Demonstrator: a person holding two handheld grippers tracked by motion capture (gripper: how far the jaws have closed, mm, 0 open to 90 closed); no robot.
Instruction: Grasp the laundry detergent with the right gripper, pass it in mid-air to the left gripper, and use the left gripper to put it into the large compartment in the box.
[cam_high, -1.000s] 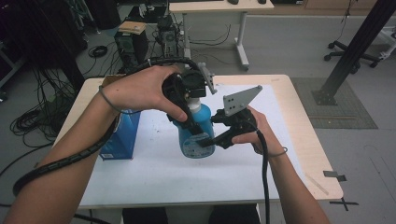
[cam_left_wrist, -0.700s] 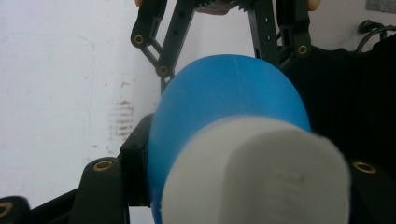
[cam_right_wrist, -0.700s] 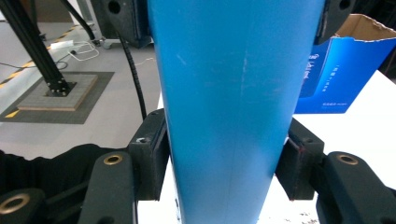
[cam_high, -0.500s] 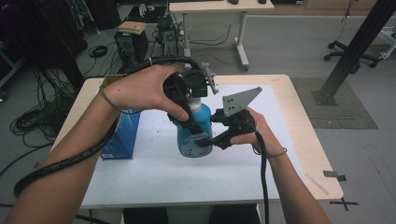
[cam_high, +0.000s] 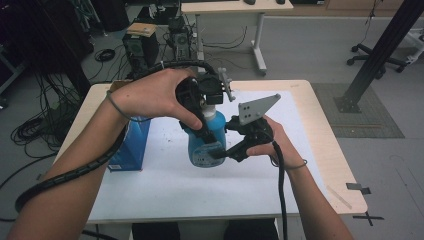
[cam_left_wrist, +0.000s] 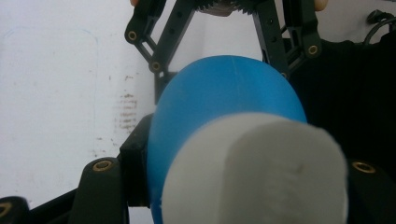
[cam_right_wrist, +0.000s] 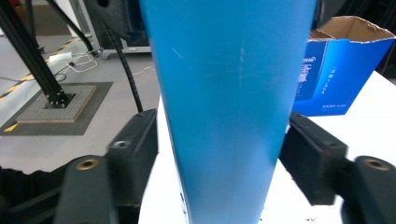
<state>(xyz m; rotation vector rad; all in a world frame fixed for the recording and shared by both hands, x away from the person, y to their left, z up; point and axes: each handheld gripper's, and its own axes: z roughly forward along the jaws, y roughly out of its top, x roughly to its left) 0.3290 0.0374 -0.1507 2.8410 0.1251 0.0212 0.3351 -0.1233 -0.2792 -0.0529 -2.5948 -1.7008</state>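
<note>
The left gripper (cam_high: 200, 107) is clenched on the white cap (cam_left_wrist: 254, 175) of the blue bottle (cam_high: 206, 142), likely steadying it upright mid-table. The right gripper (cam_high: 222, 152) has just been opening; its pads straddle the bottle's body, and a gap seems to show beside the left one. A blue box (cam_high: 131, 142) stands just left; the table (cam_high: 320, 145) edge is well apart.

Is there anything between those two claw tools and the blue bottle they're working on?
Nothing visible. The left gripper is clamped on the white cap of the blue bottle. The right gripper has the bottle's body between its jaws, which have just been opening; a narrow gap shows beside the left pad.
</note>
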